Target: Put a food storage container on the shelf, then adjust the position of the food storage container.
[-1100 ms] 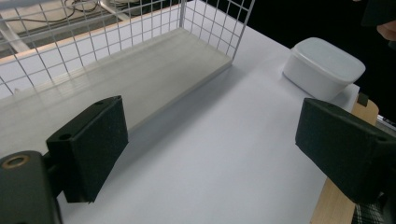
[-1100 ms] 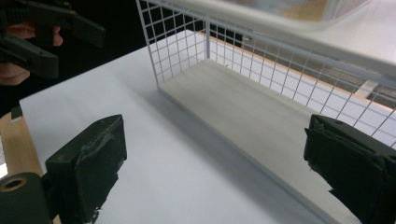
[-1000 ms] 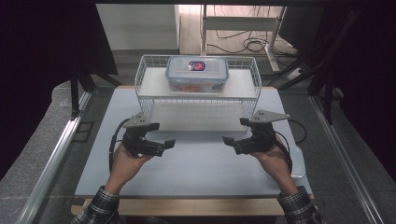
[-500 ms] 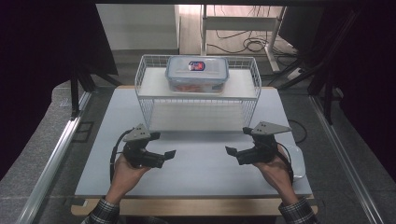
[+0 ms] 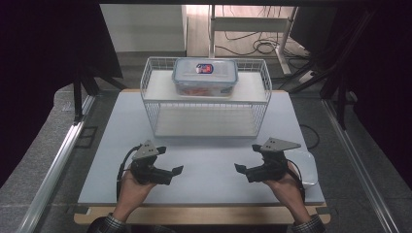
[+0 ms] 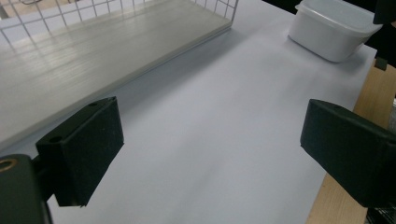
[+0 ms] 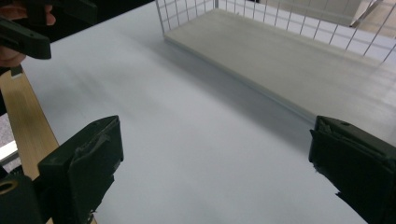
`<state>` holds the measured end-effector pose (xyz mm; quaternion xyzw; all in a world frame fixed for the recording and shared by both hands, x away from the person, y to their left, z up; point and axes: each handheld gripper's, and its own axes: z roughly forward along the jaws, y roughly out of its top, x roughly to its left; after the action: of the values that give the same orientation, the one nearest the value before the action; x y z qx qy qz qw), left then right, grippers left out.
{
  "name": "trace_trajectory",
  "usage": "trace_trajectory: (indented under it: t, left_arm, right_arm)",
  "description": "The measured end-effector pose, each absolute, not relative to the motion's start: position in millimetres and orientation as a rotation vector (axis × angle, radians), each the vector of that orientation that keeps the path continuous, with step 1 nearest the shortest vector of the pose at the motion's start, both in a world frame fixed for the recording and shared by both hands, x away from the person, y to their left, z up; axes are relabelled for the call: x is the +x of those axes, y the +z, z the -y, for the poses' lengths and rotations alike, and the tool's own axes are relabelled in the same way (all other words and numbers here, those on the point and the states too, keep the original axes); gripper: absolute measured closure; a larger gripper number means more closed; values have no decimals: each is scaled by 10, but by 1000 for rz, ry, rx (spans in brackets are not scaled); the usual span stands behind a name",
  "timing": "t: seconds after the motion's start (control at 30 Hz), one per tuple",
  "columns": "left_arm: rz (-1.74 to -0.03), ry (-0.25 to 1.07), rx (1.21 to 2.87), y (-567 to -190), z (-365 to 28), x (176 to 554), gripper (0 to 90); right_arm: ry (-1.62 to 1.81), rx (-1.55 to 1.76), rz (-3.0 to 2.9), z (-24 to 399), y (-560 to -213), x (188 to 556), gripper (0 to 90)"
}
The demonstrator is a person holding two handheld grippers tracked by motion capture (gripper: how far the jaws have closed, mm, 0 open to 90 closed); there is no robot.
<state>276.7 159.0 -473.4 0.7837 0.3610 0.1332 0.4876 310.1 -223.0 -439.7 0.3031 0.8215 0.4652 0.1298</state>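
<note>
High view puts the lidded container (image 5: 205, 76) on the top shelf of the white wire rack (image 5: 150, 104), at the far middle of the white table (image 5: 209, 160). It has a clear body, a grey-blue lid with a dark label, and something reddish inside. Nothing touches it, and it sits where it sat a second ago.

Your left gripper (image 5: 176, 171) rests low over the near left of the table, well apart from the rack, jaws pointing inward toward the centre. Your right gripper (image 5: 239, 168) mirrors it on the near right. Both have drawn back toward you since the earlier frames, when they sat closer to the rack's front edge; now they lie near the table's wooden front lip (image 5: 204, 213).

Left gripper view shows your jaws spread wide with only bare table between them, the rack's lower shelf (image 6: 107, 51) to the upper left and an empty white tub (image 6: 334, 28) at the table's far corner. Right gripper view shows the same wide gap, jaws parted over bare table, with the rack's lower shelf (image 7: 299, 60) ahead and your other gripper (image 7: 28, 39) at the upper left.
</note>
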Motion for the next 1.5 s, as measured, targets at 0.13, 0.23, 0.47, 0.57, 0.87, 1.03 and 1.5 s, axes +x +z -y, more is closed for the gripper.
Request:
trace_trajectory:
  t: [0.13,0.23,0.47,0.57,0.87,1.03,1.5]
  left_arm:
    - [-903,331,1915,-4807,-1616,2750,56]
    - [-907,337,1925,-4830,-1611,2746,55]
    - [-903,330,1943,-4860,-1583,2756,54]
    - [-908,315,1948,-4892,-1582,2773,54]
    - [-909,305,1960,-4932,-1562,2786,55]
    - [-911,296,1958,-4935,-1575,2796,55]
    - [-906,286,1953,-4925,-1577,2807,59]
  right_arm:
    - [1334,906,-2402,2244,-4476,3086,34]
    - [1303,927,-2411,2246,-4528,3079,33]
    - [1268,986,-2444,2281,-4598,3108,1]
    - [1246,1028,-2436,2326,-4605,3128,37]
    - [1110,1098,-2389,2616,-4527,3142,490]
    - [1096,1123,-2344,2847,-4467,3119,723]
    - [953,1342,-2111,3646,-4433,3097,896]
